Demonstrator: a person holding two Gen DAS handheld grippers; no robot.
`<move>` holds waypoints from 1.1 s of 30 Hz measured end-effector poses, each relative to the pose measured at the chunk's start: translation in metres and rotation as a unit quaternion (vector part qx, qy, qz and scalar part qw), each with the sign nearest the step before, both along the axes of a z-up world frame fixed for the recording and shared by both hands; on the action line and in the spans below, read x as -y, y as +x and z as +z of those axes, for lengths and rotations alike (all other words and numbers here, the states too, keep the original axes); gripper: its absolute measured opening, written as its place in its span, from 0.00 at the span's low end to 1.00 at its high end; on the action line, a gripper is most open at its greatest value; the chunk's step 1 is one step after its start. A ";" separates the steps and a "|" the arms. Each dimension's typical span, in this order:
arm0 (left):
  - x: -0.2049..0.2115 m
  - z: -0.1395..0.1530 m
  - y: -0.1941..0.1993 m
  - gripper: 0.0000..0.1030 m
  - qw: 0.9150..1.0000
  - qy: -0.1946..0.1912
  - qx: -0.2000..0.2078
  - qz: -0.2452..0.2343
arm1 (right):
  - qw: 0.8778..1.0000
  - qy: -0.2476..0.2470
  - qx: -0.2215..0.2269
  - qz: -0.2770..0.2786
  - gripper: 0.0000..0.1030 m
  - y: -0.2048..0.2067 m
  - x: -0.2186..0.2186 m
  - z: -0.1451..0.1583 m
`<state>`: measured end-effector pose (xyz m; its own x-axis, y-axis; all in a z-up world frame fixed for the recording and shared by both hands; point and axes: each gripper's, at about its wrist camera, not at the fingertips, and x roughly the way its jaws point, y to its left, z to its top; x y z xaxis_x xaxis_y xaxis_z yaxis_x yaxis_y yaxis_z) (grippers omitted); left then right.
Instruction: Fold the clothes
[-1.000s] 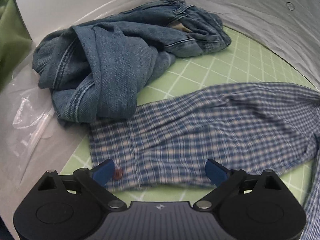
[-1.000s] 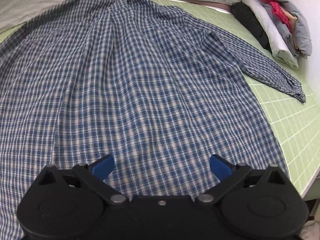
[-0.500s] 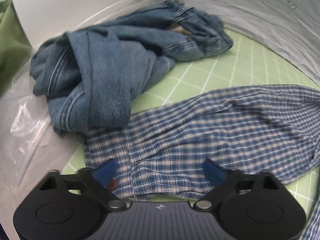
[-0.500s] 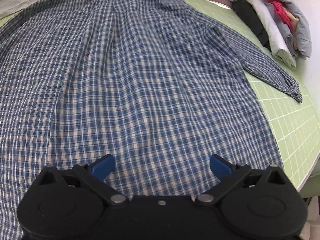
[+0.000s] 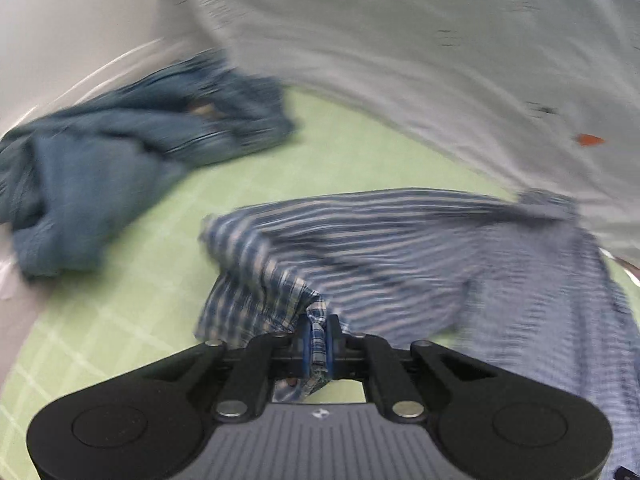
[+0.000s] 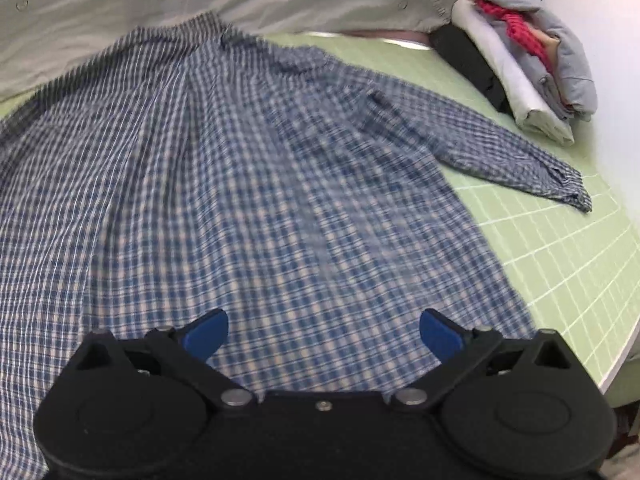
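A blue plaid shirt [image 6: 248, 184] is seen spread front-down across the green gridded mat [image 6: 560, 248] on the desk, collar at the far edge and hem toward the right tongs [image 6: 322, 334], so that the garment's long axis runs straight away from them. The right tongs are held wide apart, blue pads clear of the cloth, and hover over the hem with nothing gripped. On that side one sleeve [image 6: 516, 164] is laid outward and slightly back toward the near edge, its cuff resting on bare mat, near a stack of folded garments [image 6: 532, 68]

At the other side, the left tongs [image 5: 318, 346] are clenched on the cuff end of the opposite sleeve [image 5: 360, 248], a pinch of plaid being visible between the blue pads. From that grip the sleeve is drawn rightward and away toward the shirt body, the fabric bunched and lifted off the mat; the view is blurred with motion. A crumpled pair of jeans [image 5: 120, 160] lies well apart to the left, beyond bare mat

The move in hand is judged to be the folding of this sleeve in over the body, and it turns on one relation: the shirt's body lies to the right of the left tongs, so the held cuff would have to be carried across the long axis toward the idle right tongs, which are nearer the hem
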<state>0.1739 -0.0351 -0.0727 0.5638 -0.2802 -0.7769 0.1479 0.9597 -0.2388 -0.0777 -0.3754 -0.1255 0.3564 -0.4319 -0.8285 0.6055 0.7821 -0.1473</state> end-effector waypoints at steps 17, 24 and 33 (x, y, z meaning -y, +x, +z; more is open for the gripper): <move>0.236 0.043 -0.137 0.75 0.977 -0.019 0.043 -0.209 | 0.998 0.019 0.048 -0.027 1.00 -0.087 0.116 0.012; 0.143 0.022 -0.126 0.85 0.999 0.034 0.006 -0.024 | 0.994 0.063 0.075 0.044 1.00 -0.051 0.102 0.008; 0.067 0.015 -0.127 0.86 0.995 0.047 -0.019 0.082 | 0.977 0.094 0.102 0.162 0.92 0.020 0.049 0.008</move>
